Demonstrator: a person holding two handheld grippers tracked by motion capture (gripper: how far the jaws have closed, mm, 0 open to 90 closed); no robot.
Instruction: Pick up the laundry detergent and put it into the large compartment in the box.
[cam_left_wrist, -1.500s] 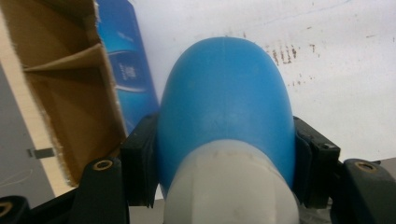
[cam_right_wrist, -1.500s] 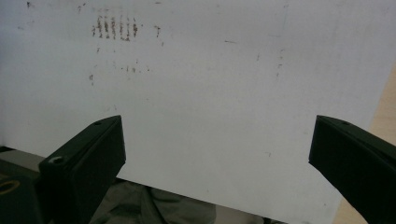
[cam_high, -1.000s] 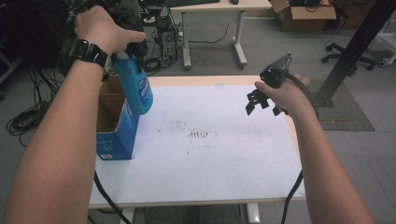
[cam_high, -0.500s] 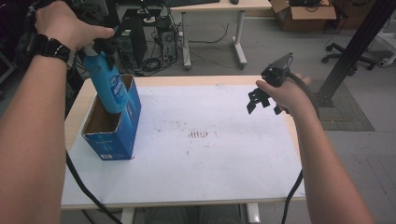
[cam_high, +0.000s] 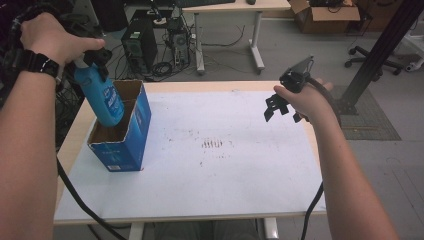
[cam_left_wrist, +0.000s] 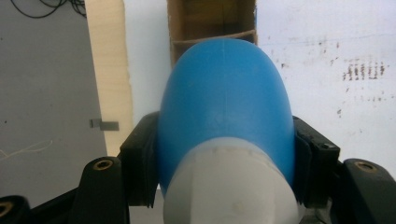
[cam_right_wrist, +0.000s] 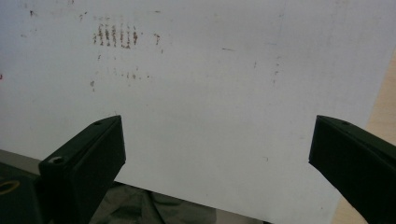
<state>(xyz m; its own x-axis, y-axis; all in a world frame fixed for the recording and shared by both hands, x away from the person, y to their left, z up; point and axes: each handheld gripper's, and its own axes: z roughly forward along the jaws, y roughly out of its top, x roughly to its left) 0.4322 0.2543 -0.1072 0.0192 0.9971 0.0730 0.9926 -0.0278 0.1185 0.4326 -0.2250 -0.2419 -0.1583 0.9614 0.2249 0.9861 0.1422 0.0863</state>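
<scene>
While the desk (cam_high: 220, 175) lay mostly bare under its white, faintly stained sheet, the work in hand was the loading of a blue bottle into a box. On the left side of the desk, toward the far edge, stood the open blue cardboard box (cam_high: 122, 137), its top flaps up and its brown inside showing. Above its mouth hung the blue bottle (cam_high: 102, 100), tilted, its base low over the opening and seemingly just inside the rim, though whether it touched the cardboard could not be told. The left hand-held gripper (cam_high: 92, 60) had its jaws clamped on the bottle's shoulder just below the white cap, as the left gripper view showed with a black pad pressed to each side of the blue body (cam_left_wrist: 224, 107). Over the right side of the desk, the right hand-held gripper (cam_high: 282, 107) hovered with its jaws spread wide and nothing between them.

By my judgement, the next move called for straightening the bottle, lowering it to the box floor, and only then letting go.
</scene>
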